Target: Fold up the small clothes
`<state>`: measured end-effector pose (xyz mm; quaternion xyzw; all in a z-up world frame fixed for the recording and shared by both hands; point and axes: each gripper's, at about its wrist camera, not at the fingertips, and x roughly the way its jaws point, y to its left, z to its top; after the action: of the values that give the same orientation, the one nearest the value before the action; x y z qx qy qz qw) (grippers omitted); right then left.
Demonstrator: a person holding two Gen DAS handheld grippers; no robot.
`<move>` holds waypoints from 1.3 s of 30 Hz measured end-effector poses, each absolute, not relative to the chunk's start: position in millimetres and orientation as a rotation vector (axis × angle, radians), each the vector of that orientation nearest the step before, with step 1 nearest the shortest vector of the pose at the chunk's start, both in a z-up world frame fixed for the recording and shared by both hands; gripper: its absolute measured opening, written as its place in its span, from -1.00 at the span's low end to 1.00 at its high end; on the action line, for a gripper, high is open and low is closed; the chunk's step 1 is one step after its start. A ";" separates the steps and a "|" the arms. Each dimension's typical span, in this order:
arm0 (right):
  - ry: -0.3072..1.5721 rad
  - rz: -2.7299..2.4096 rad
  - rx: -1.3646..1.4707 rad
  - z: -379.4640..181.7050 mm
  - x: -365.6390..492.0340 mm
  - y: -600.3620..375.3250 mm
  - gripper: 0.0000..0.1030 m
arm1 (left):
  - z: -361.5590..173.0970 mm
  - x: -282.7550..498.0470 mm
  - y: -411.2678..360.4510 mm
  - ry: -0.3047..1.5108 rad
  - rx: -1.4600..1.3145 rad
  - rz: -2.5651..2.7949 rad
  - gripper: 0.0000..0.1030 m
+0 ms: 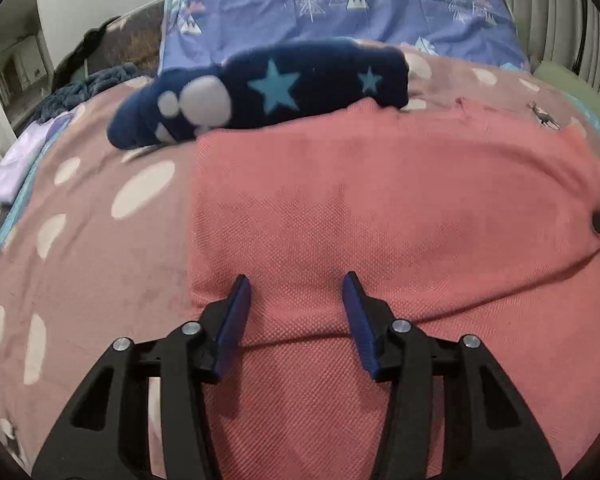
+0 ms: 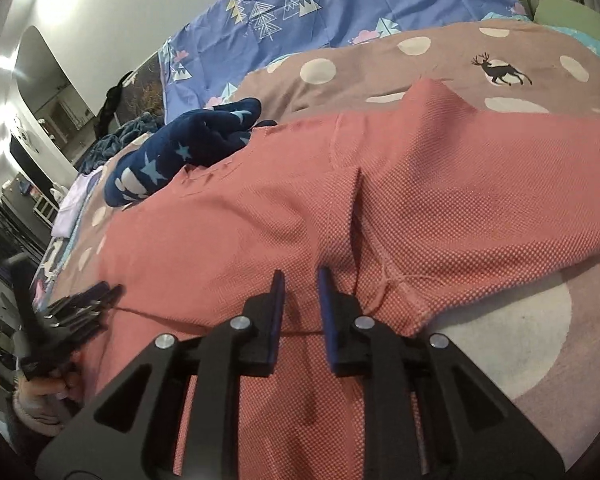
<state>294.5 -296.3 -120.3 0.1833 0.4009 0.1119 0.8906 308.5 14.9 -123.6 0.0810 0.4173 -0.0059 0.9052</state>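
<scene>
A pink waffle-knit garment (image 1: pixel 380 208) lies spread flat on the bed, and in the right wrist view the pink garment (image 2: pixel 260 208) shows a seam and a fold near its middle. My left gripper (image 1: pixel 296 280) hovers over its near part, jaws open and nothing between them. My right gripper (image 2: pixel 300 272) stands over the garment's near edge with a narrow gap between its jaws, which grip nothing. From the right wrist camera, the left gripper (image 2: pixel 80 304) sits at the garment's left edge, held by a hand (image 2: pixel 48 396).
A navy garment with light-blue stars (image 1: pixel 268 92) lies bunched just beyond the pink one. The bed cover (image 1: pixel 92 248) is dusty pink with white dots. Further back lies a blue tree-print sheet (image 1: pixel 340 12). A lilac cloth (image 1: pixel 16 164) rests at the bed's left edge.
</scene>
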 end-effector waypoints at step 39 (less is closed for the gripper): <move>0.562 0.078 0.669 -54.3 303.3 -370.1 -0.94 | -127.8 309.1 34.9 0.866 0.058 0.019 0.55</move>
<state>303.4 -370.1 -54.3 0.3239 0.2721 0.0379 0.9053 309.1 34.9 -127.8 0.0282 0.4196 0.0093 0.9072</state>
